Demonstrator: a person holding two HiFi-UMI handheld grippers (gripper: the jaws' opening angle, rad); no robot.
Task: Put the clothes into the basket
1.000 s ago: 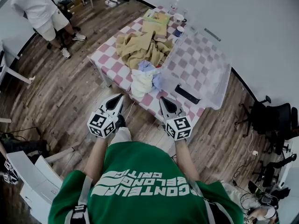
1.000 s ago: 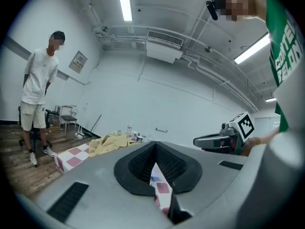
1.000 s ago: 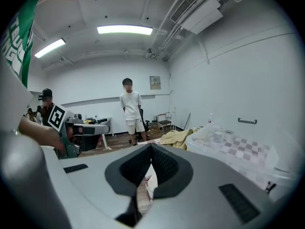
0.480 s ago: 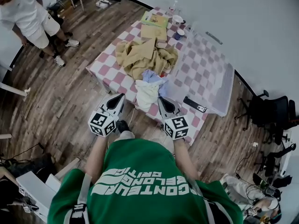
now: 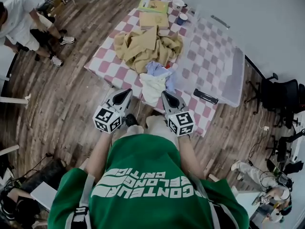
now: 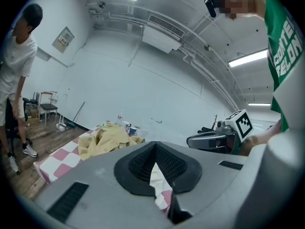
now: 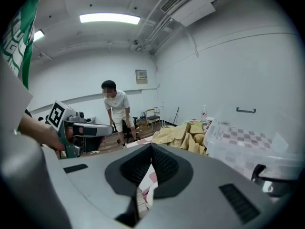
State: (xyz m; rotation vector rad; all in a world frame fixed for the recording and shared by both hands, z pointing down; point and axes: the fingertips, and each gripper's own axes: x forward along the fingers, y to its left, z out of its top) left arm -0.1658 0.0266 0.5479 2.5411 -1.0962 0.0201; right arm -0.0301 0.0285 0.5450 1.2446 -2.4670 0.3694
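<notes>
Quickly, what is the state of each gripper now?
Left gripper: closed, holding nothing.
Right gripper: closed, holding nothing.

Wood-plank floor (image 5: 62, 94) around me, white wall (image 5: 267, 13) at my 1 o'clock, black office chair (image 5: 281, 94) at 3 o'clock, strip light (image 7: 109, 18) overhead, perhaps an air conditioner (image 7: 188, 4) beside it.

One table (image 5: 107, 61), one clear basket (image 5: 236, 80), one tan cloth (image 5: 143, 46), one white cloth (image 5: 153, 85), one blue cloth (image 5: 155, 69), one white cup (image 5: 178, 4), one blue cup (image 5: 182, 19).

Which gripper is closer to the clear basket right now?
Right. The right gripper hovers just short of the clear basket; the left gripper is farther, past the white cloth.
</notes>
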